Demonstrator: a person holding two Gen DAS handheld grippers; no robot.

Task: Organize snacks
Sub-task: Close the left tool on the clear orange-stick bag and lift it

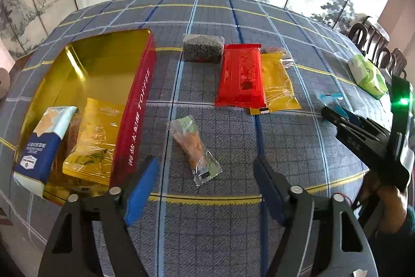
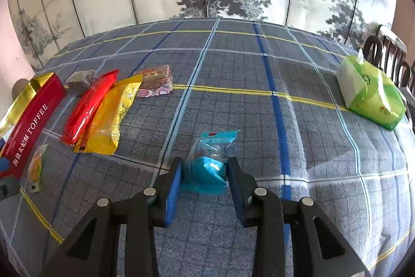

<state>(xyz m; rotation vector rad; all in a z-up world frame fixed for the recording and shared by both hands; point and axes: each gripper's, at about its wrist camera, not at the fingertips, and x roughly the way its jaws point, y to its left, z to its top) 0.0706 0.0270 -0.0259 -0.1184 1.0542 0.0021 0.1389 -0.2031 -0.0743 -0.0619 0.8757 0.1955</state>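
Snack packets (image 1: pixel 85 139) inside toffee tin (image 1: pixel 135 105)

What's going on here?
A person is sorting wrapped snacks into a red-and-gold toffee tin on a checked tablecloth. The right hand-held gripper is shut on a blue plastic snack packet. The left hand-held gripper is open above a clear packet of orange snacks. Red, yellow and dark packets still lie outside the tin.

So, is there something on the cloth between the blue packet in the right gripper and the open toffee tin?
Yes. The blue packet, clamped in the right gripper, has the clear orange snack and the left gripper lying between it and the toffee tin. Carried above them, nothing visible blocks it.
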